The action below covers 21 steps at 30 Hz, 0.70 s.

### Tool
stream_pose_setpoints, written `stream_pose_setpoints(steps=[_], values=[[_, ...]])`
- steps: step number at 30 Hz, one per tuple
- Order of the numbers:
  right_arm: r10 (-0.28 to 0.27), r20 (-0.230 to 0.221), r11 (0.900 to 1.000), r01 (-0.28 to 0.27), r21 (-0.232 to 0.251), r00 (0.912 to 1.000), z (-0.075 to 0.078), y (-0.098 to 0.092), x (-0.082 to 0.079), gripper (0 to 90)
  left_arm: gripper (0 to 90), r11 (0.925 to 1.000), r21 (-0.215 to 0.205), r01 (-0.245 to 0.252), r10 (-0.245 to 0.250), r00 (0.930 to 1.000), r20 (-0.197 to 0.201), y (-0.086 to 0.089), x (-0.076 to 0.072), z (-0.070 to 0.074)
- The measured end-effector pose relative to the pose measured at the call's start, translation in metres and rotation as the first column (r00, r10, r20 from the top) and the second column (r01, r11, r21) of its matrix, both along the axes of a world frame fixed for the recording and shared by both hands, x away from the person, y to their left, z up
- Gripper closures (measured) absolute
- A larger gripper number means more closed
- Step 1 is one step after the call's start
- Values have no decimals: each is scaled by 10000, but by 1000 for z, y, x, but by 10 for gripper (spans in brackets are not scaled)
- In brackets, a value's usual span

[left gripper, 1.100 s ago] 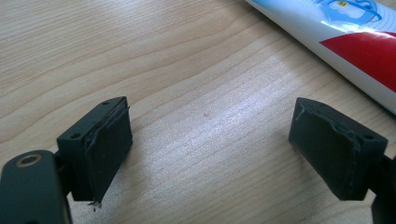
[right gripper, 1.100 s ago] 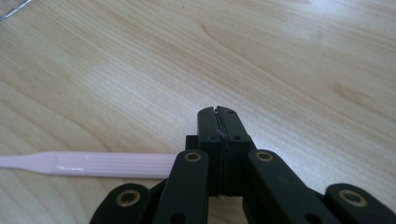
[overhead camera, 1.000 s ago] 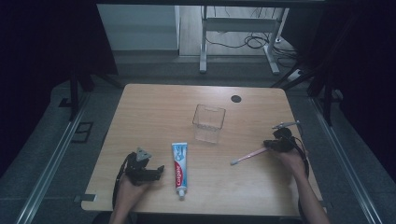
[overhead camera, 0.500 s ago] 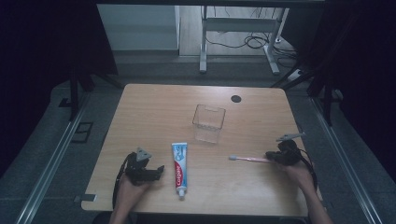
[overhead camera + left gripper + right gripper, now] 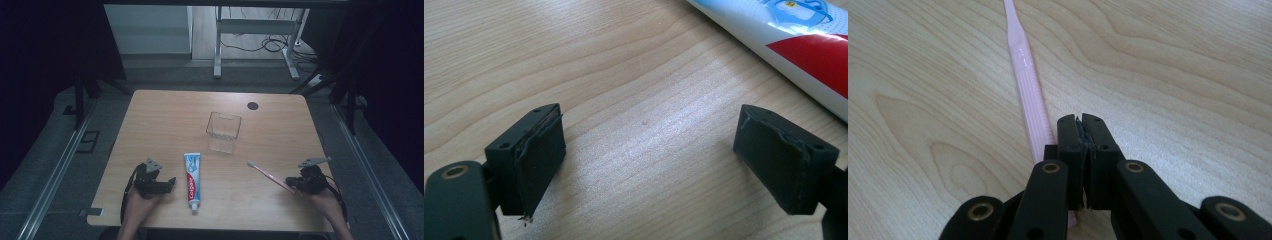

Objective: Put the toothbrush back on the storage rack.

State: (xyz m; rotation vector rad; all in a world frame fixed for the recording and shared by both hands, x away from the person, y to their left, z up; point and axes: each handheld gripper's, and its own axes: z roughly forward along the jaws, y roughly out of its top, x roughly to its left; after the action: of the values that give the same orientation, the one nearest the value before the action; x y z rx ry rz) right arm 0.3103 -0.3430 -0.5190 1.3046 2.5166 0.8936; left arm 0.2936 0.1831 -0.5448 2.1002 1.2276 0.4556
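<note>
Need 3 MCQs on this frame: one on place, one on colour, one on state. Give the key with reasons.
1. Where does the toothpaste tube lie?
A. inside the clear container
B. flat on the table, nearer the person than the clear container
C. on the floor

2. What colour is the toothbrush?
A. green
B. pink
C. black

3. How do the left gripper's jaws stand?
A. open, nothing between them
B. shut on the toothpaste tube
C. shut on the toothbrush

Key:
1 B: the toothpaste tube lies on the table, in front of the clear container.
2 B: the toothbrush is pink along its whole length.
3 A: the left gripper shows only bare wood between its jaws.
</note>
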Motion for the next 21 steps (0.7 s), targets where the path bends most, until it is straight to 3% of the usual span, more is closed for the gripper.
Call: stream_pose_setpoints(steps=[6, 11, 21], values=[[222, -156, 9997, -224, -129, 9996, 9, 4, 4, 807, 133, 10000, 12, 0, 0, 10000, 2, 0, 0, 0], [674, -383, 9957, -697, -609, 9970, 20, 14, 8, 750, 132, 10000, -9, -11, 11, 10000, 7, 0, 0, 0], [1481, -1189, 9727, -1663, -1616, 9818, 28, 38, 20, 719, 132, 10000, 0, -8, 8, 10000, 0, 0, 0, 0]])
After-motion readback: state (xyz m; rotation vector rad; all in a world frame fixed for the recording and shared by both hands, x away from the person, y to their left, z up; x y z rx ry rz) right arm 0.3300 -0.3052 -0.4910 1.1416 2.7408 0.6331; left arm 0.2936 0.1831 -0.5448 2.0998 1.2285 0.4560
